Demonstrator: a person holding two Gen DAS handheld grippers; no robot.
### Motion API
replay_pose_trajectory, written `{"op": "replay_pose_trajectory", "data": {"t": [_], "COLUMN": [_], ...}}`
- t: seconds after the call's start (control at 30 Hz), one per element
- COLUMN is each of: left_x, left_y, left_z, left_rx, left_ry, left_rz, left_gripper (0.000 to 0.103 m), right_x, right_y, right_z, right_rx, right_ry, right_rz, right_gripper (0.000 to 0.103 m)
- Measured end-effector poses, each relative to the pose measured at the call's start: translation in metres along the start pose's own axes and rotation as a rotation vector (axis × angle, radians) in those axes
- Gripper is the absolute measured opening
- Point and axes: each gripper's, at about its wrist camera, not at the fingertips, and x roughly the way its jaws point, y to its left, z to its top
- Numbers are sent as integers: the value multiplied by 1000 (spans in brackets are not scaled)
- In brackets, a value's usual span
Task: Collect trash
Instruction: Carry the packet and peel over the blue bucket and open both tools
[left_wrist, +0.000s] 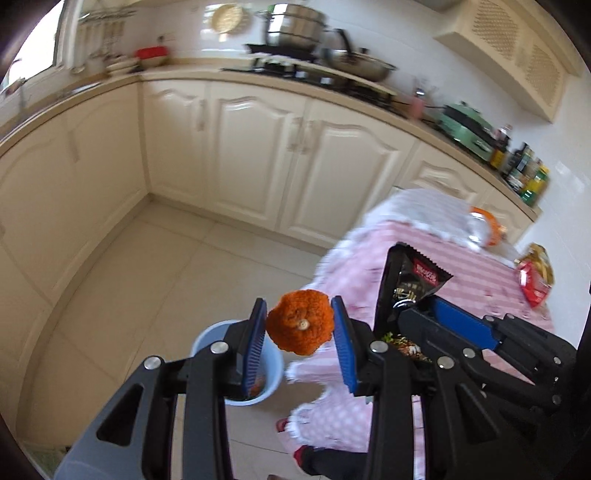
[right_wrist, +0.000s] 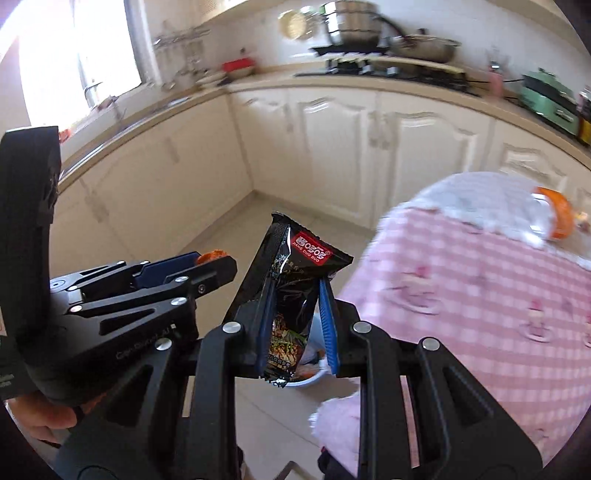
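Orange peel (left_wrist: 300, 322): clamped between the blue pads of the left gripper (left_wrist: 299, 325), held in the air above the floor.
Black snack wrapper (right_wrist: 295, 295): pinched upright by the right gripper (right_wrist: 297, 325), jaws narrowed on it.
Blue bin (left_wrist: 207, 338): on the tiled floor (left_wrist: 147, 277), just off the table's near corner, beneath both grippers.
Pink checked table (right_wrist: 480, 288): a plastic bottle (right_wrist: 550, 218) lies at its far edge.
Open room: bare floor runs to the cream cabinets (left_wrist: 258, 147).

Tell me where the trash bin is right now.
The blue bin stands on the floor tiles left of the pink-clothed table, just below the left gripper holding orange peel.
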Motion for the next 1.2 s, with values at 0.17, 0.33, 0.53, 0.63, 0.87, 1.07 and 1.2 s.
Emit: {"op": "replay_pose_trajectory", "data": {"t": [0.17,0.33,0.53,0.63,0.87,1.07,1.2], "left_x": [19,53,96,114,142,160,170], "left_y": [59,100,117,122,127,126,121], "left_z": [-10,-22,-32,-33,-28,-30,-34], "left_rx": [-78,-133,-162,-169,-187,-204,-195], "left_ry": [43,116,188,215,244,271,297], "left_rz": [79,106,105,102,93,85,99], "left_gripper": [34,34,35,35,35,35,35], "right_x": [58,114,174,195,214,213,216], "right_y": [35,50,46,41,31,20,14], "right_z": [-6,-17,-24,-24,-25,-27,-32], "right_rx": [-52,-89,-86,-78,-72,-74,-86], "right_ry": [98,188,281,311,318,288,299], "right_rz": [57,55,32,27,-11,-115,-140], "right_gripper": [24,24,26,26,48,55,58]}}
